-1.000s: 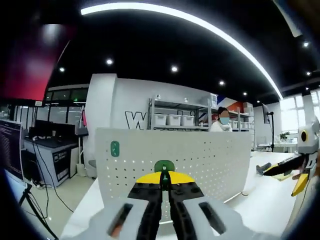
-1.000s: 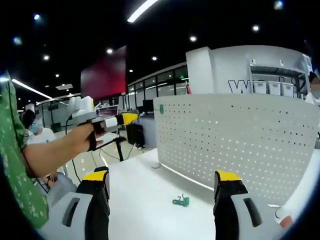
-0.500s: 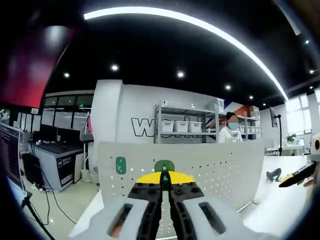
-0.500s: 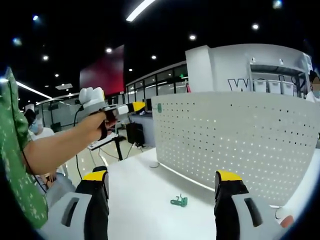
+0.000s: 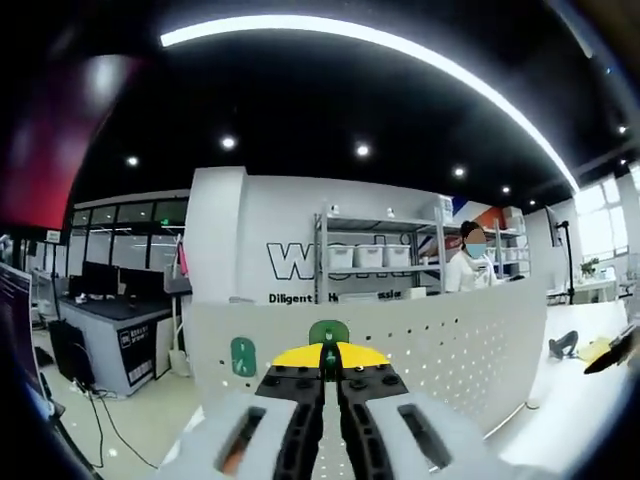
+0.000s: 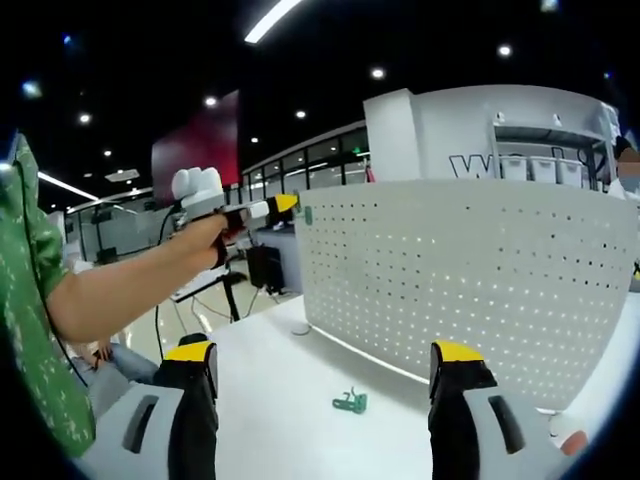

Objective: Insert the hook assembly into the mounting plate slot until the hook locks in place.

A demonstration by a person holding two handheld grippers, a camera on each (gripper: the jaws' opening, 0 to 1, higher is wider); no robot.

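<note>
The mounting plate [image 5: 450, 340] is a white perforated board standing upright on a white table, and it also shows in the right gripper view [image 6: 480, 280]. My left gripper [image 5: 328, 356] is shut on a green hook [image 5: 328, 333], held up in front of the board's top left part. One green hook [image 5: 243, 356] hangs on the board near its left edge, seen from the right as the mounted hook [image 6: 308, 215]. In the right gripper view a hand holds the left gripper [image 6: 283, 204] just left of that corner. My right gripper [image 6: 325, 352] is open above a loose green hook [image 6: 350, 402] on the table.
The white table [image 6: 270, 400] runs in front of the board. Desks with monitors [image 5: 100, 300] stand to the left, shelving with bins [image 5: 365, 255] behind the board. A person [image 5: 470, 270] stands at the back. A green sleeve [image 6: 30, 320] fills the left edge.
The left gripper with its hook has moved toward the board's top left corner, and the board now looms closer in its view. The right gripper has stayed open and nearly still.
</note>
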